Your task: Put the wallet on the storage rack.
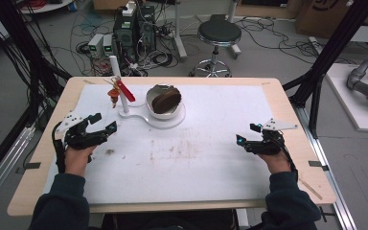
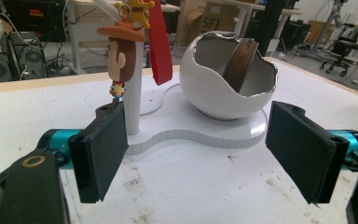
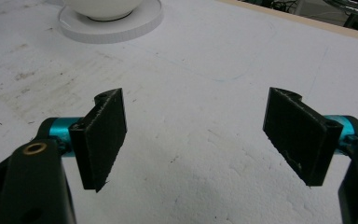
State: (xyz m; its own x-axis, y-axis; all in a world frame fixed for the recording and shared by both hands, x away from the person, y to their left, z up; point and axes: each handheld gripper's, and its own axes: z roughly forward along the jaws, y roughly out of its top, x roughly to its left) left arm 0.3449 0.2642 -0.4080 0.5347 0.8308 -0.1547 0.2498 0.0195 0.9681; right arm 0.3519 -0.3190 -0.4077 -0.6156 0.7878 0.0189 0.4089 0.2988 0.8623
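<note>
Keychain: small cowboy-figure keychain with brown hat, gold star charm and red strap (image 2: 123, 56), hung on the white upright post (image 2: 134, 100) at upper left of the left gripper view; upper centre-left in the high view (image 1: 116, 92).
Stand: flat white curved base plate (image 2: 200, 135), carrying the post at one end and the bowl at the other.
Bowl: white egg-shaped bowl with jagged silvery rim (image 2: 214, 88), just right of the post, holding a brown ribbed disc-like object (image 2: 240, 60) tilted inside; kind of object unclear.
Left gripper: left gripper (image 1: 100, 125) at centre-left of the high view, near the stand and aimed at the post; black fingers (image 2: 103, 149) wide apart, nothing between them; left finger lined up just below the hanging figure.
Right gripper: right gripper (image 1: 248, 134) at centre-right of the high view, well apart from the stand; fingers (image 3: 103, 135) wide apart over bare surface, empty.
Table: white stained mat on a light wooden table (image 1: 278, 96).
Step in hand: likely the approach to the keychain, no contact yet.
Next move: probably forward and upward with the left gripper, fingers either side of the figure or strap, then closing and lifting clear of the post top; care against knocking the post or bowl.
</note>
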